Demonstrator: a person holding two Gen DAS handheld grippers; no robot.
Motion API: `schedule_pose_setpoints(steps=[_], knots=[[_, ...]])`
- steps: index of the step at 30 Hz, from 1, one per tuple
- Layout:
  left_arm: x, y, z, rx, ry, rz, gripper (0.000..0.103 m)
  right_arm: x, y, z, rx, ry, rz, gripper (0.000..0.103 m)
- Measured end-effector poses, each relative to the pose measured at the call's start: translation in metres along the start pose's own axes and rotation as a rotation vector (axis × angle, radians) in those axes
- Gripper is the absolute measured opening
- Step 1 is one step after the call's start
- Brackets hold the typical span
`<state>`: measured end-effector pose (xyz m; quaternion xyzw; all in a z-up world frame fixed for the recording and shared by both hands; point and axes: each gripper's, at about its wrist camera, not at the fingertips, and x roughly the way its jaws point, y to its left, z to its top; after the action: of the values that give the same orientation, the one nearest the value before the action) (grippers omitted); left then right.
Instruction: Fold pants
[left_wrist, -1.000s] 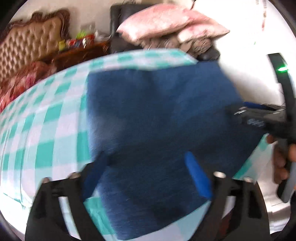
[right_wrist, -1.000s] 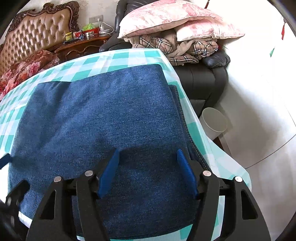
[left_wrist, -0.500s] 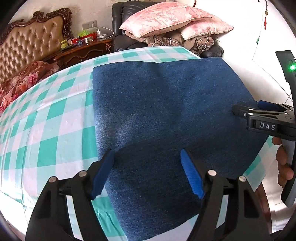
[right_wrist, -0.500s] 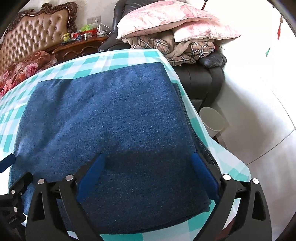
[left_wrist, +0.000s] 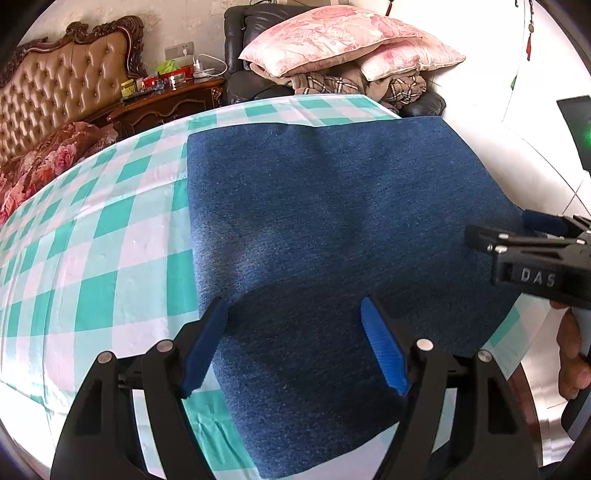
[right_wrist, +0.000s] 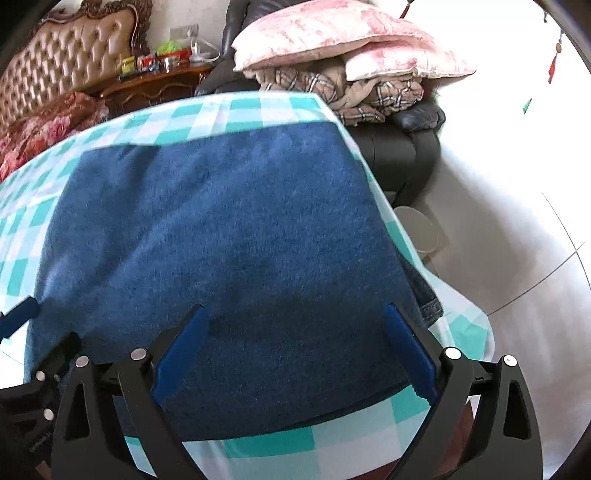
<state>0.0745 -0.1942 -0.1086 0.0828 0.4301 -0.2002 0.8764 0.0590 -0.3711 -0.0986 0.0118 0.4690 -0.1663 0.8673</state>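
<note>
The pants (left_wrist: 332, 229) lie folded into a flat blue denim rectangle on the checked tabletop (left_wrist: 92, 258), reaching its right edge. The left tongs (left_wrist: 295, 343) hang over the near left part of the pants, jaws spread, nothing between the pads. The right tongs (right_wrist: 295, 350) hang over the near right part, jaws having just been opening and now spread wide, pinching nothing. Beyond the tabletop sit pillows (left_wrist: 343, 40) on a dark armchair (right_wrist: 402, 158).

Pants (left_wrist: 332, 221) are matt, coarse blue denim; the checked cloth (left_wrist: 92, 258) is smooth cotton; gripper pads (left_wrist: 384, 350) are ribbed blue plastic; the nightstand (left_wrist: 166, 103) is glossy carved wood
</note>
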Motion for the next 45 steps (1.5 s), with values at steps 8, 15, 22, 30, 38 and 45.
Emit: schedule_pose_setpoints(steps=[8, 15, 22, 30, 38, 45], knots=[[-0.006, 0.010, 0.000, -0.023, 0.011, 0.033, 0.080, 0.003, -0.003, -0.005, 0.004, 0.015, -0.004, 0.092], [-0.014, 0.012, 0.002, -0.002, 0.033, 0.061, 0.091, -0.003, -0.003, -0.009, 0.010, 0.024, -0.014, 0.092], [-0.044, -0.001, 0.012, 0.010, -0.040, -0.018, 0.101, -0.022, -0.014, -0.017, 0.042, 0.014, -0.021, 0.092], [-0.075, -0.013, 0.037, -0.023, -0.111, -0.075, 0.101, -0.066, -0.036, -0.015, 0.109, -0.063, -0.021, 0.091], [-0.081, -0.035, 0.046, 0.039, -0.089, -0.102, 0.101, -0.085, -0.048, -0.014, 0.139, -0.100, -0.031, 0.092], [-0.082, -0.040, 0.048, 0.043, -0.082, -0.120, 0.101, -0.089, -0.052, -0.015, 0.146, -0.107, -0.032, 0.091]])
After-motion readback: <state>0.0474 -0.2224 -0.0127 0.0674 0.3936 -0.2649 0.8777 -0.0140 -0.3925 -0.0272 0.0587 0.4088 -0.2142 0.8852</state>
